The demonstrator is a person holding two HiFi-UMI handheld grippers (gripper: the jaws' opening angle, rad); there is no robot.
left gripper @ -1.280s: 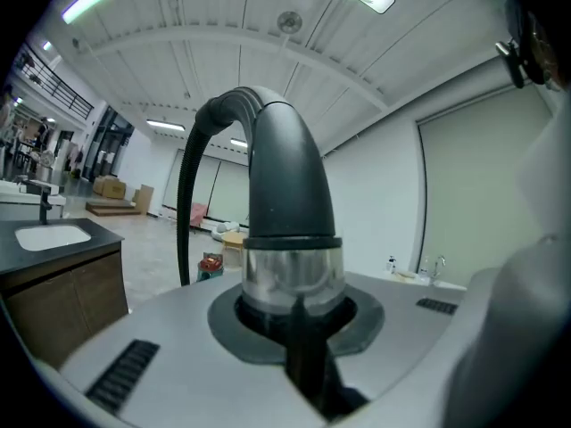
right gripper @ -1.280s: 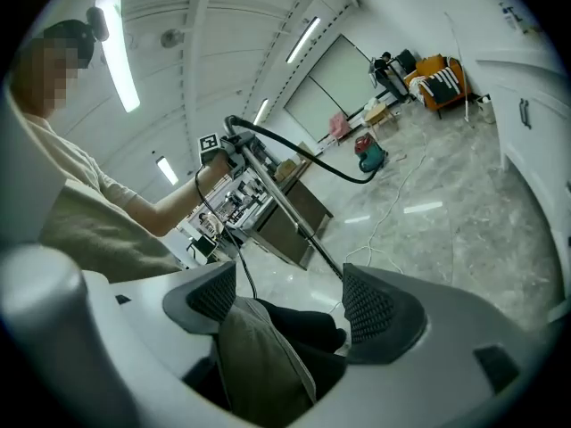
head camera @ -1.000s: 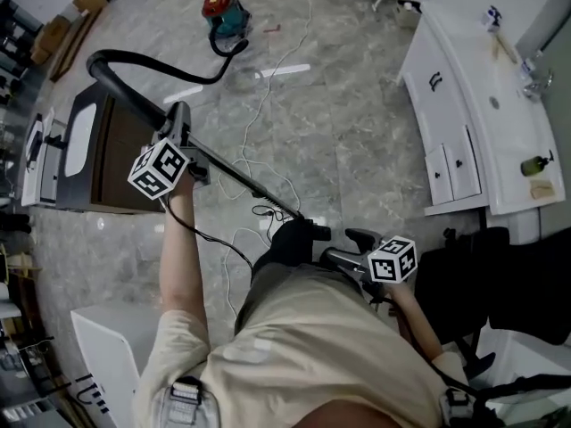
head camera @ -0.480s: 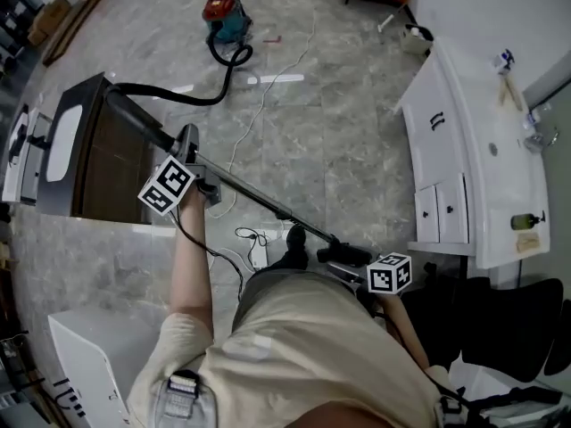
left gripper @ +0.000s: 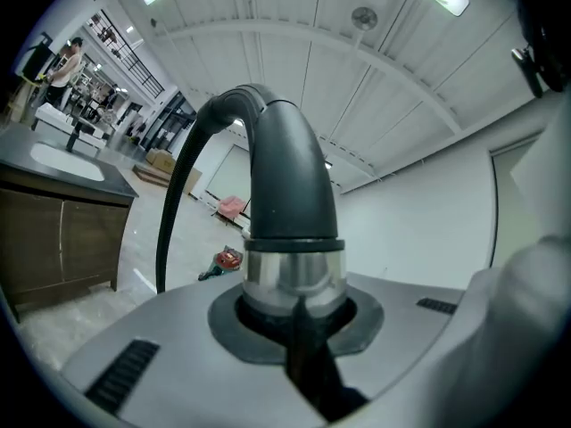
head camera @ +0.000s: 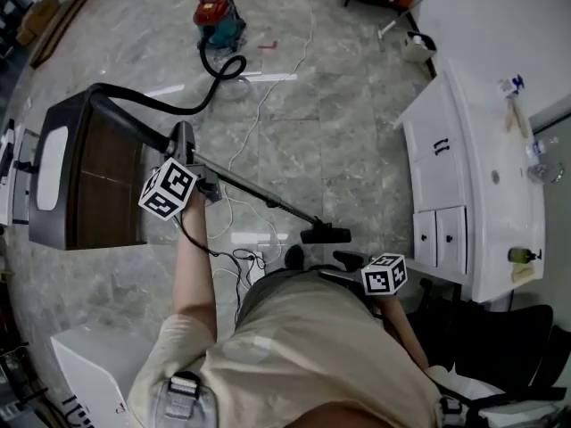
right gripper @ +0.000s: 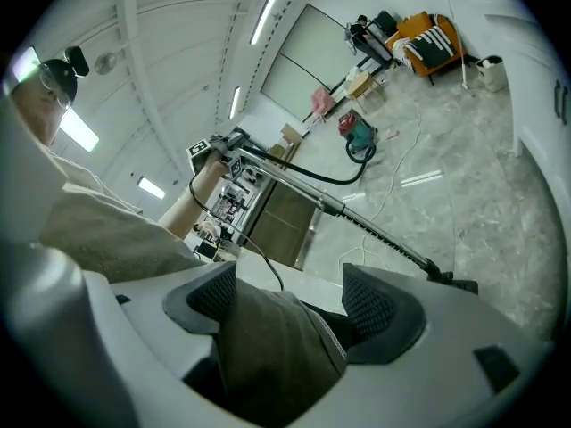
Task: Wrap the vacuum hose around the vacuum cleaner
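There's the vacuum cleaner [head camera: 217, 18] across the floor, a small teal canister with a red top, sitting upright. Its black hose [left gripper: 164, 239] isn't wrapped round it at all: it curls once just beside the canister, then sweeps out long and loose to a curved black handle bend [left gripper: 277, 159]. From that bend a slim wand [head camera: 259, 195] slants down to the flat black floor nozzle [head camera: 326, 234], and the left gripper [left gripper: 293, 319] is clamped on the wand's silver collar just under the bend.
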